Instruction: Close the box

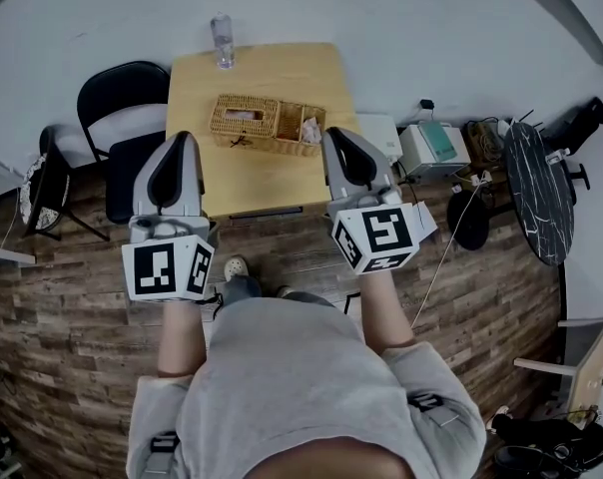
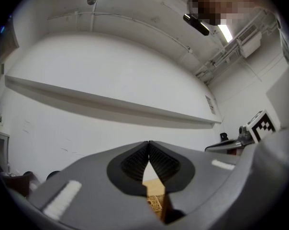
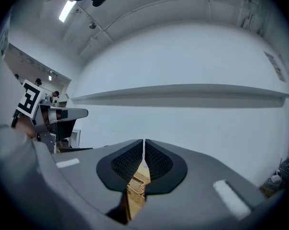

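Wicker box [image 1: 267, 123] sat mid wooden table [image 1: 197, 78], nearer the far half, long side toward the person; its right end looked open w/ sth white inside, rest covered by woven top. Left gripper [image 1: 182, 140] was held above the near table edge, short of the box's left end, jaws pressed together at tips, nothing pinched. Right gripper [image 1: 337, 134] was just by the box's right end, jaws also pressed shut at tips, empty. Box showed thru the gap under the tips in both gripper views. Clear bottle [image 1: 223, 41] stood at the far table edge; black chair [image 1: 122, 118] left of the table.
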The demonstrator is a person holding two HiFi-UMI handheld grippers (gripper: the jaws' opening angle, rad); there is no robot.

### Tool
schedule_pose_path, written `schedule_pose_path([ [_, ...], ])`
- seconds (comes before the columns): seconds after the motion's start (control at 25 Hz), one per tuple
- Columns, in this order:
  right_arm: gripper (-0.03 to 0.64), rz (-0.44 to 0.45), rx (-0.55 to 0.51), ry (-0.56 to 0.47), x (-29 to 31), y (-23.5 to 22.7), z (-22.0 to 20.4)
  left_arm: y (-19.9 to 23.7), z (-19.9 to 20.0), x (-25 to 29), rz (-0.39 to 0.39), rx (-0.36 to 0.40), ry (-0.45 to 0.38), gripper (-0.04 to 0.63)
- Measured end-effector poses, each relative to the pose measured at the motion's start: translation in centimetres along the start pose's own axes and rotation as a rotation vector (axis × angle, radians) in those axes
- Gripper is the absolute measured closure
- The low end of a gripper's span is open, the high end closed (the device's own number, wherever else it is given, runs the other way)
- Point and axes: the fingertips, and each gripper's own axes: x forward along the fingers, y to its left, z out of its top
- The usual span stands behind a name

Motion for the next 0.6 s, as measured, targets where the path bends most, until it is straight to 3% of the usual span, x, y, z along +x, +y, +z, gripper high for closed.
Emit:
schedule_pose_path([
  [0.6,0.6,-0.04,-0.018,-0.056,-3.4,-1.2,1.2,-1.8,0.1,-1.9,0.024,0.005,-0.002,0.537],
])
